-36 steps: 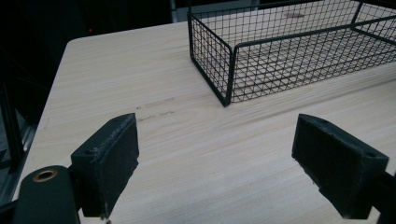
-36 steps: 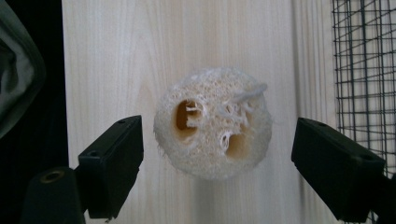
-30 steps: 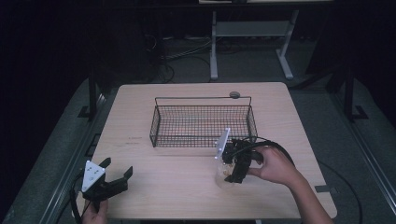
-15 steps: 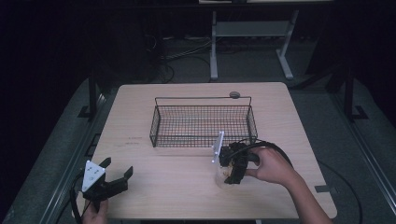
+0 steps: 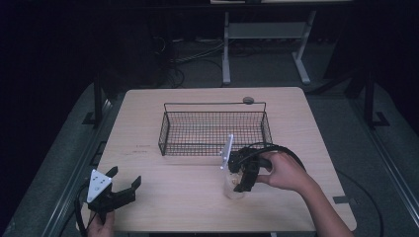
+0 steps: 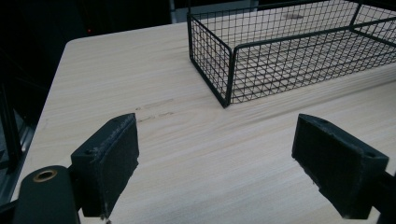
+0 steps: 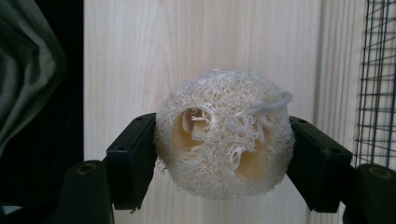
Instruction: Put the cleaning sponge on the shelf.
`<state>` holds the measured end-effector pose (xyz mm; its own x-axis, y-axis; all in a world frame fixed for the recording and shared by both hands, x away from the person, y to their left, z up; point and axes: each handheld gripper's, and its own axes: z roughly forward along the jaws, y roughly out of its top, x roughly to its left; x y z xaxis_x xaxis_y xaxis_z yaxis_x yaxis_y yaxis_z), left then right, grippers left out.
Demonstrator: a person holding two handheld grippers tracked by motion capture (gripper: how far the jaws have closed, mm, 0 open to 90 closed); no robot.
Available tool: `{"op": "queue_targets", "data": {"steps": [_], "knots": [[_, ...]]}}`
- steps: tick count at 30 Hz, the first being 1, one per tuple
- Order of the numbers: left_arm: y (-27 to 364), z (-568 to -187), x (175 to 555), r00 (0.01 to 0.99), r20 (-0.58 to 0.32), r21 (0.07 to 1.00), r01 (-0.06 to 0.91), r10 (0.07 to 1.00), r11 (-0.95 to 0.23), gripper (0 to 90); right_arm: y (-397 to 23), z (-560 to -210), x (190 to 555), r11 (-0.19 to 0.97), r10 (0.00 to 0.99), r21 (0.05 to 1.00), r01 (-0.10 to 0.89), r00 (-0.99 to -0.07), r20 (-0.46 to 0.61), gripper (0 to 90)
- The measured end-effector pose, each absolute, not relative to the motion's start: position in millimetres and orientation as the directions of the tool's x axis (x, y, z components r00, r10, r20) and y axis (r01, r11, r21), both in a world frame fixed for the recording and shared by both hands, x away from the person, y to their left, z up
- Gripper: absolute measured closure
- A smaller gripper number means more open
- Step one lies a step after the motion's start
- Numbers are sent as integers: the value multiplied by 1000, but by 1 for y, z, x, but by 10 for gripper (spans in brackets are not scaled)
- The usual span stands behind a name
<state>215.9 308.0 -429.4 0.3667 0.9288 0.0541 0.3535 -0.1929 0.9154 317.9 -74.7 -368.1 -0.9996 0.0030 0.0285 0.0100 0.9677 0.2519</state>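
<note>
— Fibrous and pale, that loofah sponge (image 7: 224, 140) — where does it sit?

— Between the two black jaws of the right claw (image 7: 223, 156), pinched on both sides. In the right gripper view its round cut face shows, with several holes through the dry fibre and a loose strand of fibre at its upper right.

— And from above?

— In the high view the loofah sponge (image 5: 233, 186) is a faint pale lump at the tip of the right claw (image 5: 241, 183), low over the counter (image 5: 306, 148), near the front edge and right of the middle. I cannot tell whether it touches the wood.

— What lies close to it?

— A black wire basket (image 5: 212, 129) stands just beyond, farther back on the counter. Its mesh also shows at the right edge of the right gripper view. A person's hand (image 5: 285, 172) holds the claw from the right.

— And the other claw?

— The left claw (image 5: 123, 183) rests at the near left corner, well apart from the sponge. In the left gripper view its jaws stand wide apart with only bare wood between them, and the wire basket (image 6: 289, 51) is ahead to the right.
</note>
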Motion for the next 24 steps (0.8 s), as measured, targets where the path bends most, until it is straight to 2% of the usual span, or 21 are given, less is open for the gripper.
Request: {"op": "queue_targets", "data": {"steps": [24], "knots": [[308,-429,217,364,45,918,352,930,-182,140,-70,-328,346,965,14,260,20,-1000,26,293]]}}
